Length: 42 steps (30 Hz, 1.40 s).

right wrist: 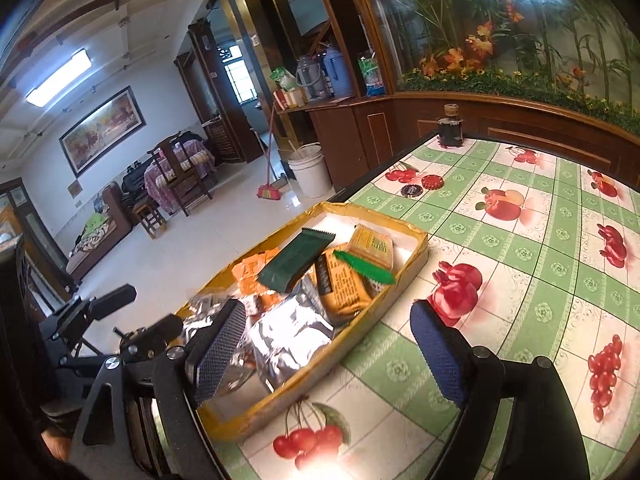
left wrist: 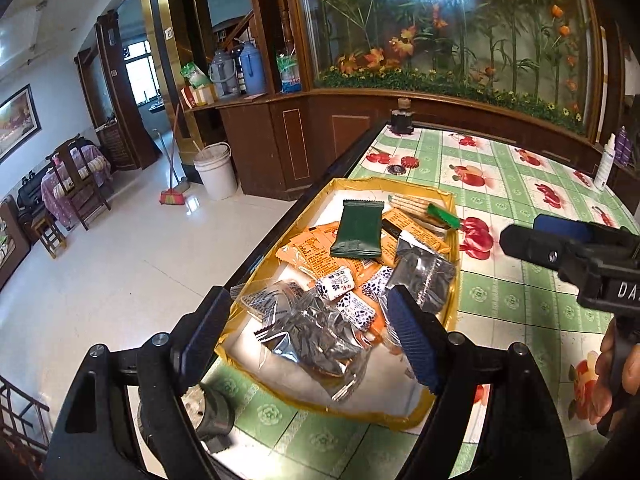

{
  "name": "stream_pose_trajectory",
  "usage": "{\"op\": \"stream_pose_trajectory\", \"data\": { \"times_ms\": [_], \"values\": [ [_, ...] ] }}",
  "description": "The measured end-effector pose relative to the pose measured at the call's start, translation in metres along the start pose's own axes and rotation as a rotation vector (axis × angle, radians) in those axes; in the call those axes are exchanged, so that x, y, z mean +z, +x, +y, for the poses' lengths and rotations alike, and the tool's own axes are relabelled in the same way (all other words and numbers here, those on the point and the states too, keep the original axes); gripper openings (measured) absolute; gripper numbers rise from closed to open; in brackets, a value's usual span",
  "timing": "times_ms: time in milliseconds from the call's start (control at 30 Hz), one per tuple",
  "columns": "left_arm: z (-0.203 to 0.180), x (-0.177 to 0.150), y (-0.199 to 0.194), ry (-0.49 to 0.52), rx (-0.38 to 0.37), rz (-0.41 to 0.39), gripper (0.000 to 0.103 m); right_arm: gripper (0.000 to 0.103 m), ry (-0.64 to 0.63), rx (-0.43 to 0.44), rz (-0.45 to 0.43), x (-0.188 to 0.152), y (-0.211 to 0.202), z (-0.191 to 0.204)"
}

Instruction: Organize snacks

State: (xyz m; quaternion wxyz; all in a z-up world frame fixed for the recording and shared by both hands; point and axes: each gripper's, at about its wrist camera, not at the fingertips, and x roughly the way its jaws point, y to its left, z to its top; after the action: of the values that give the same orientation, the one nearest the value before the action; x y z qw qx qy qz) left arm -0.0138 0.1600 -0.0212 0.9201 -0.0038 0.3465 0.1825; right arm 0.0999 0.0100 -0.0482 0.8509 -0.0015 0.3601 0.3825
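1. Snacks fill a shallow yellow-edged tray (left wrist: 451, 216) at the middle of the left wrist view, on the table's near-left edge over a green checked tablecloth (left wrist: 516, 292) printed with fruit
2. Left wrist view: a dark green packet (left wrist: 357, 234) lies on top of orange packets (left wrist: 310, 254) toward 12 o'clock in the tray; small blue-and-white wrapped sweets (left wrist: 335, 283) sit at its centre, and clear bags of dark snacks (left wrist: 310, 332) toward 6 o'clock
3. Left gripper (left wrist: 312, 340) hangs above the tray's near end, jaws spread wide, nothing between the pads
4. Right gripper (left wrist: 568, 246) enters at 3 o'clock, a hand (left wrist: 614, 384) below it
5. Right wrist view: the tray (right wrist: 416, 264) sits left of centre, the green packet (right wrist: 296, 260) uppermost, silver foil bags (right wrist: 288, 332) at the near end
6. Right gripper (right wrist: 328, 356) stands wide and empty, left pad over the tray, right pad over bare cloth
7. Left gripper (right wrist: 132, 316) shows at 8 o'clock, parted
8. A dark jar (right wrist: 450, 126) stands at 12 o'clock on the far table edge
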Motion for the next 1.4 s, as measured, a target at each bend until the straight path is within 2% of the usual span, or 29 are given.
{"op": "stream_pose_trajectory", "data": {
  "times_ms": [333, 600, 867, 933, 1067, 1400],
  "values": [
    [-0.005, -0.009, -0.052, 0.025, 0.013, -0.104, 0.084, 0.087, -0.091, 0.055, -0.023, -0.023, -0.048, 0.018],
    [-0.006, -0.018, -0.073, 0.043, 0.041, -0.119, 0.084, 0.088, -0.227, 0.106, -0.029, -0.031, -0.076, 0.046],
    [-0.002, -0.033, -0.092, 0.053, 0.084, -0.157, 0.085, 0.088, -0.376, 0.147, 0.009, -0.045, -0.079, 0.08],
    [0.001, -0.034, -0.096, 0.046, 0.075, -0.161, 0.086, 0.088, -0.395, 0.146, 0.016, -0.048, -0.079, 0.085],
    [0.01, -0.034, -0.103, 0.014, 0.047, -0.16, 0.086, 0.088, -0.411, 0.144, 0.024, -0.051, -0.079, 0.089],
    [0.017, -0.036, -0.116, -0.004, 0.042, -0.184, 0.086, 0.088, -0.419, 0.124, 0.021, -0.051, -0.082, 0.087]
  ]
}}
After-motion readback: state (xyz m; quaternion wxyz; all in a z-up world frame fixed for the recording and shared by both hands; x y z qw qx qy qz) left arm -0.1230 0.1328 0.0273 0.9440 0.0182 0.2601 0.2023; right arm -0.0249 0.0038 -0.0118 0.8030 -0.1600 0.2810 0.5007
